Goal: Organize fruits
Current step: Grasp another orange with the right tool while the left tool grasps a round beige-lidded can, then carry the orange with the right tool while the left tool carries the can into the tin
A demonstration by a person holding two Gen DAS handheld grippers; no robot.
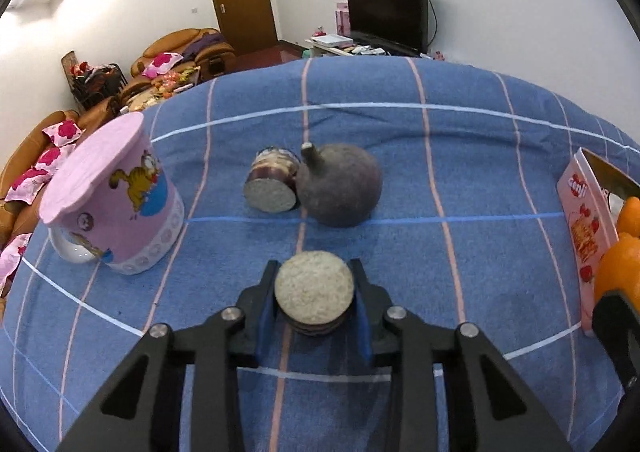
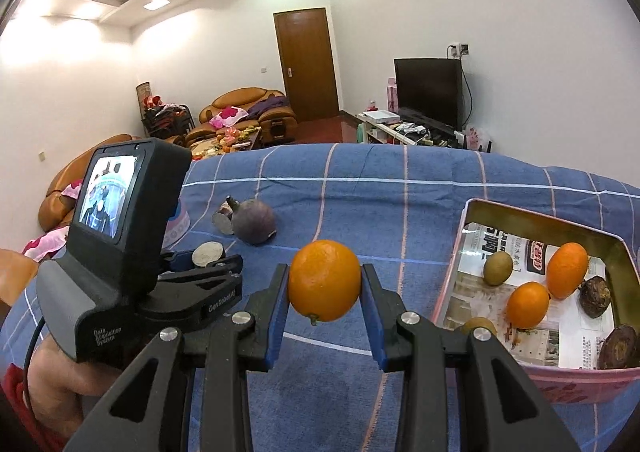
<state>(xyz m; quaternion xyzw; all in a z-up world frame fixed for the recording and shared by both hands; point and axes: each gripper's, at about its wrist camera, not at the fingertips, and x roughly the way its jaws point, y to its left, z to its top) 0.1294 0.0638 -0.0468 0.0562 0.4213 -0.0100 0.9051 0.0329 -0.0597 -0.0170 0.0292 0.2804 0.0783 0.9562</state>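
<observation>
Holding an orange in your right gripper, you have it pinched between the blue pads, lifted clear of the blue checked cloth. The orange is round, bright and glossy, its small stem nub pointing down. Just right of it sits the pink tin, lined with newspaper, near the cloth's right edge. Inside lie two more oranges, a greenish-brown fruit and two dark, rough brown ones.

Your left gripper is clamped on a cut fruit piece near the front middle of the cloth; its pale, grainy cut face turns up toward the camera, with a dark purple rind showing under it. The pads press its sides, and its lower edge seems to rest on the cloth, though that contact is hard to judge.

Beyond it, toward the cloth's centre, a whole dark purple fruit with a stubby stalk touches another cut piece lying on its side, pale face forward. A pink cartoon cup stands upside down near the left edge.
</observation>
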